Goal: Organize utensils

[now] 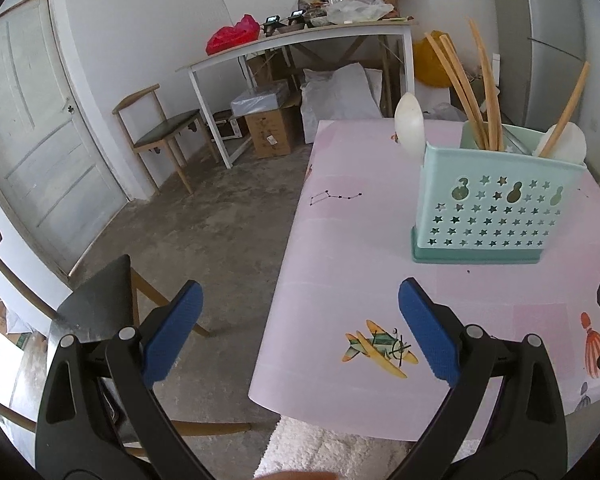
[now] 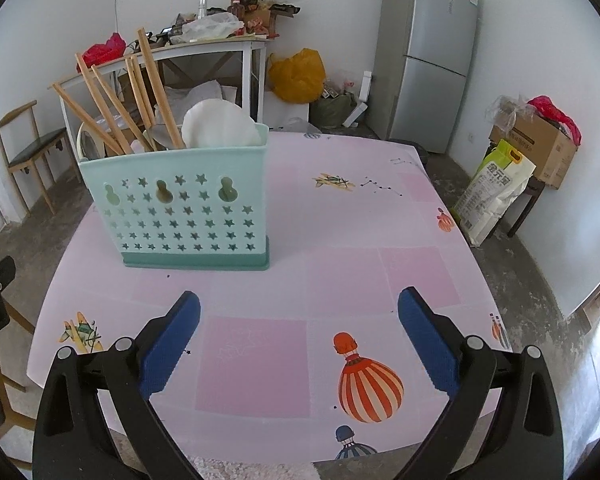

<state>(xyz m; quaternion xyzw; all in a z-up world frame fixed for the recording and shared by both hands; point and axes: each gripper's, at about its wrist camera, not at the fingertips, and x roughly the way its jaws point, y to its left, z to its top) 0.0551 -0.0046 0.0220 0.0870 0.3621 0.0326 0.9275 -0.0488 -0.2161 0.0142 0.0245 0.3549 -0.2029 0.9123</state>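
A mint-green utensil holder (image 1: 496, 208) (image 2: 180, 208) with star-shaped holes stands upright on the pink table (image 1: 360, 240) (image 2: 340, 232). Several wooden chopsticks (image 1: 484, 92) (image 2: 116, 108) and white spoons (image 1: 410, 128) (image 2: 216, 124) stick up out of it. My left gripper (image 1: 300, 328) hangs open over the table's left edge, nearer than the holder, with nothing between its blue pads. My right gripper (image 2: 300, 336) is open above the table's front, the holder ahead and to its left. The right gripper's black body shows at the left wrist view's right edge.
A wooden chair (image 1: 100, 312) stands by the table's left side, another chair (image 1: 160, 136) by a door (image 1: 40, 140). A cluttered white desk (image 1: 300, 40) lines the back wall. A fridge (image 2: 428, 52), a rice bag (image 2: 492, 192) and boxes (image 2: 540, 148) sit right.
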